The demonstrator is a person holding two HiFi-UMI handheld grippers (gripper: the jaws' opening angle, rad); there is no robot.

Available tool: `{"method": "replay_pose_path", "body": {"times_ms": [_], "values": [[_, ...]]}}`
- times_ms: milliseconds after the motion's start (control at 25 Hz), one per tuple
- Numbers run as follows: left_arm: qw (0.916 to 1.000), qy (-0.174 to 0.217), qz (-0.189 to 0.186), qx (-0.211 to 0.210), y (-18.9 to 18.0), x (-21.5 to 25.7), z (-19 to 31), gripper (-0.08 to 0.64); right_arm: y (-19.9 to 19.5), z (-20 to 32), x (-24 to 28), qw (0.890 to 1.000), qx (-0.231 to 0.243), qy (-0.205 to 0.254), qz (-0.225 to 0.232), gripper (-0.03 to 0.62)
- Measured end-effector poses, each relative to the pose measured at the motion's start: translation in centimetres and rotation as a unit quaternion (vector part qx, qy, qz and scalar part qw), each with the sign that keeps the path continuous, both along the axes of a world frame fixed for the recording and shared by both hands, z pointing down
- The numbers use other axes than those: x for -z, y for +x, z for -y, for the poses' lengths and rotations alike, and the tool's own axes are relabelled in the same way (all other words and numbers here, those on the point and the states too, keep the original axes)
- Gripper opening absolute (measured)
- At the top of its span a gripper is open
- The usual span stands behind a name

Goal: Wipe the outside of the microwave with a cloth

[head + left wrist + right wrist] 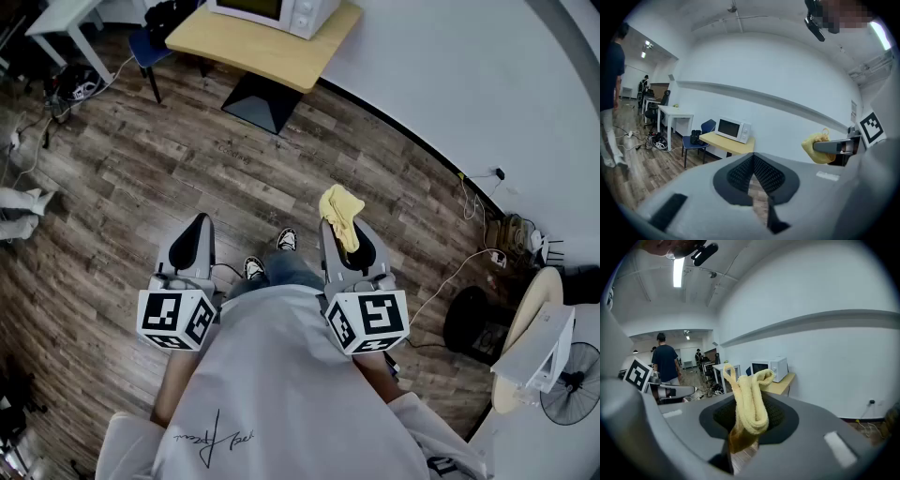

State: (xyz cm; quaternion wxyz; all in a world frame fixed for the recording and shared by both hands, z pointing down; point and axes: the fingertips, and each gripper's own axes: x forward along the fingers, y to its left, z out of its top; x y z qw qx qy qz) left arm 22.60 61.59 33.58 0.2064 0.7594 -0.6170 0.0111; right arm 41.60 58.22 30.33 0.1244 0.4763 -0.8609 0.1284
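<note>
The white microwave (278,13) stands on a light wooden table (262,49) far ahead; it also shows small in the left gripper view as the microwave (733,129) and behind the cloth as the microwave (769,368). A folded yellow cloth (341,215) sticks out of my right gripper (349,246), whose jaws are shut on it; the cloth (751,402) fills the middle of the right gripper view. My left gripper (194,239) is held level beside it, jaws shut with nothing between them. Both are held in front of the person's body, well short of the table.
Wood-plank floor lies between me and the table. A blue chair (701,136) and a white desk (675,112) stand left of the table. Cables, a black bin (476,323) and a fan (574,380) sit along the wall at right. A person (665,363) stands far off.
</note>
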Motion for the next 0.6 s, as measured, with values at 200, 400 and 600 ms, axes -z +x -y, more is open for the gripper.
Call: {"method": "replay_pose_path", "body": {"times_ms": [200, 400, 600], "values": [[0.9998, -0.013, 0.014, -0.002, -0.9, -0.3, 0.8, -0.009, -1.4, 0.6, 0.1, 1.0, 0.01, -0.001, 0.016, 0.101], [0.9996, -0.012, 0.024, 0.007, -2.1, -0.4, 2.2, -0.009, -2.3, 1.8, 0.1, 0.999, 0.014, -0.001, 0.039, 0.104], [0.9991, -0.037, 0.016, 0.015, -2.8, -2.2, 3.5, -0.009, -3.9, 3.7, -1.2, 0.998, 0.053, -0.015, 0.031, 0.106]]}}
